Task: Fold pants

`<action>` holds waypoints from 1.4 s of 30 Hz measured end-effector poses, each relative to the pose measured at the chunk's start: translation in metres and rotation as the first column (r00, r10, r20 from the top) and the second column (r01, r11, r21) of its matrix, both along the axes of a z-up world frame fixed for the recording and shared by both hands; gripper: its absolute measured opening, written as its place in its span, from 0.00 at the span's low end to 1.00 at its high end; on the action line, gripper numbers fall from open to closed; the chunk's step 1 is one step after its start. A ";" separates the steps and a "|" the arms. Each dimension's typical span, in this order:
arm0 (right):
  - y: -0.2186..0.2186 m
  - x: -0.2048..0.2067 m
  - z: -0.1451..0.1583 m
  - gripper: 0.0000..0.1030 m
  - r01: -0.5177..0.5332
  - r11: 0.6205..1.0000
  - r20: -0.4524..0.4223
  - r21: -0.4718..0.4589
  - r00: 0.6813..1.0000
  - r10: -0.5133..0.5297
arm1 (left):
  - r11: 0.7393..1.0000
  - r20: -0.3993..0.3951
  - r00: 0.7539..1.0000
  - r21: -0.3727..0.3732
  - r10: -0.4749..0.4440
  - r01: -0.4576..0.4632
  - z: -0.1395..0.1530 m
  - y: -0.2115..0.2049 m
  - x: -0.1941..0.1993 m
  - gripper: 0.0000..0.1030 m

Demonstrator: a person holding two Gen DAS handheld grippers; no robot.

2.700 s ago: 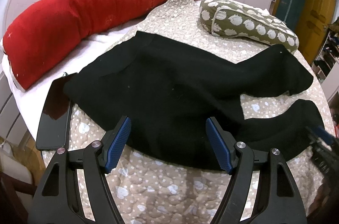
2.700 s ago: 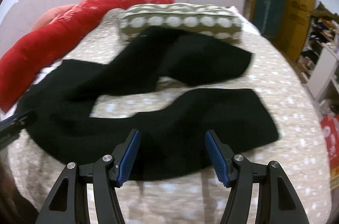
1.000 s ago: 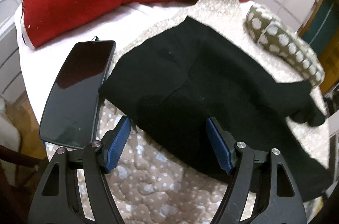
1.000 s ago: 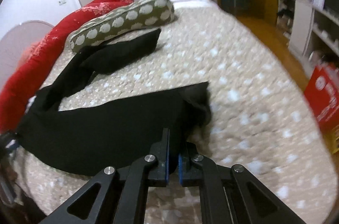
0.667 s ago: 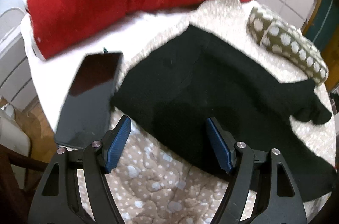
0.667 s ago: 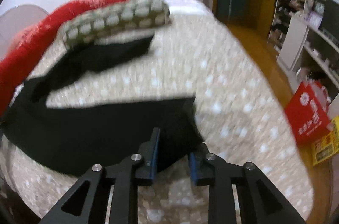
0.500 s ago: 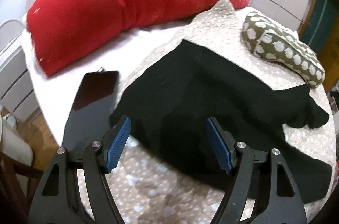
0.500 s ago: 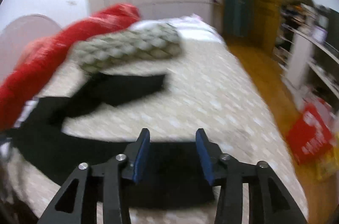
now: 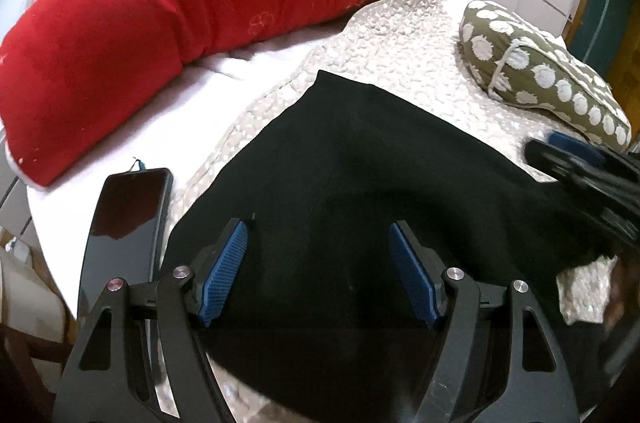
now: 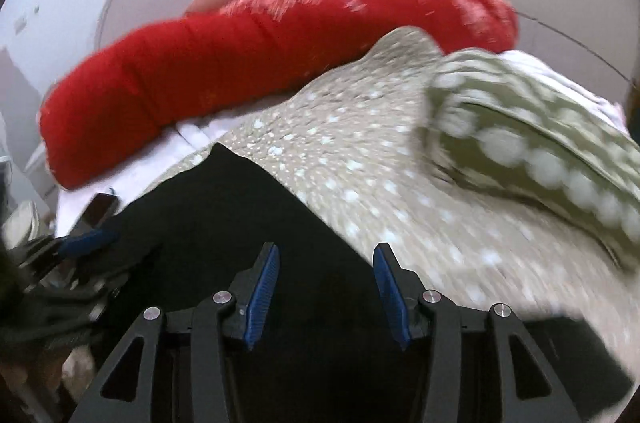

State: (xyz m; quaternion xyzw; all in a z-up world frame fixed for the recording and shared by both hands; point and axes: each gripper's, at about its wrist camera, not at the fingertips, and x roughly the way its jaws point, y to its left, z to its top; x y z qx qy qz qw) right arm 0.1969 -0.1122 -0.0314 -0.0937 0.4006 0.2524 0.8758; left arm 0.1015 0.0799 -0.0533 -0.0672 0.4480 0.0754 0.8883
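The black pants (image 9: 360, 163) lie spread on the quilted bed cover, waist end toward the phone. My left gripper (image 9: 316, 227) hovers open over the waist part, its blue pads clear of the cloth. My right gripper (image 10: 326, 249) is over the pants (image 10: 224, 207) near their far edge. Its jaws are opening and no cloth is pinched between them. The left wrist view has the right gripper (image 9: 564, 149) coming in from the right edge above the pants. The right wrist view, which is blurred, has the left gripper (image 10: 94, 237) low at the left.
A long red bolster (image 9: 200, 3) runs along the back of the bed. An olive dotted pillow (image 9: 540, 75) lies at the back right on the beige quilt (image 9: 400, 35). A dark phone (image 9: 124, 223) rests on the white sheet (image 9: 140, 143) by the bed's left edge.
The right gripper let go of the pant leg end, opened, and swept left across the bed to the waist area near the left gripper. The left gripper shifted a little and stayed open.
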 end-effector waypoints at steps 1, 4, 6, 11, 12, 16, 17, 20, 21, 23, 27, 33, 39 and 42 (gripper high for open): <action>0.008 0.013 -0.006 0.46 -0.023 1.000 -0.020 -0.018 1.000 0.023 | 1.000 -0.013 1.000 -0.003 -0.002 0.002 -0.004 0.002 0.006 0.72; 0.027 0.039 -0.027 0.46 -0.091 0.993 -0.096 -0.082 0.992 0.083 | 1.000 -0.036 0.999 -0.003 -0.007 0.007 -0.012 0.004 0.015 0.72; 0.032 0.049 -0.041 0.46 -0.135 0.986 -0.169 -0.096 0.979 0.117 | 1.000 -0.043 0.999 0.003 -0.004 0.004 -0.015 0.006 0.018 0.72; 0.028 0.068 -0.052 0.22 -0.127 0.992 -0.202 -0.003 0.972 0.124 | 1.000 -0.055 0.998 -0.026 0.010 -0.012 -0.025 0.014 0.023 0.72; 0.030 0.068 -0.053 0.11 -0.128 0.992 -0.203 0.000 0.971 0.126 | 1.000 -0.053 0.999 -0.020 0.008 -0.009 -0.025 0.013 0.023 0.72; 0.041 0.053 -0.038 0.04 -0.144 0.987 -0.115 -0.067 0.984 0.135 | 1.000 -0.055 0.998 -0.022 0.015 -0.016 -0.023 0.018 0.022 0.72; 0.038 0.051 -0.029 0.04 -0.124 0.991 -0.094 -0.055 0.989 0.118 | 0.999 -0.049 0.998 -0.027 0.027 -0.028 -0.019 0.022 0.020 0.72; 0.028 0.042 0.003 0.04 -0.070 0.998 -0.032 0.000 0.997 0.070 | 0.997 -0.028 0.997 -0.040 0.072 -0.074 -0.009 0.036 0.010 0.72; 0.027 0.032 0.016 0.04 -0.071 0.997 -0.012 0.022 0.997 0.071 | 0.995 -0.020 0.996 -0.043 0.089 -0.090 -0.005 0.042 0.006 0.71; 0.027 0.003 0.039 0.04 -0.088 0.994 0.037 0.058 0.996 0.086 | 0.990 0.001 0.992 -0.055 0.129 -0.128 0.004 0.057 -0.003 0.72; 0.033 -0.080 0.060 0.04 -0.150 0.981 0.086 0.123 0.986 0.140 | 0.970 0.059 0.971 -0.087 0.231 -0.225 0.027 0.090 -0.026 0.71; 0.071 -0.155 -0.015 0.04 -0.138 0.970 -0.079 0.201 0.984 0.157 | 0.952 0.144 0.942 -0.091 0.302 -0.291 0.057 0.106 -0.050 0.72; 0.056 -0.172 -0.026 0.22 -0.068 0.967 -0.100 0.246 0.990 0.095 | 0.980 0.135 0.971 -0.053 0.197 -0.192 0.051 0.069 -0.055 0.72; 0.000 -0.184 0.007 0.36 0.049 0.966 -0.034 0.255 0.999 -0.041 | 0.990 0.099 0.986 -0.061 0.133 -0.127 0.037 0.048 -0.051 0.71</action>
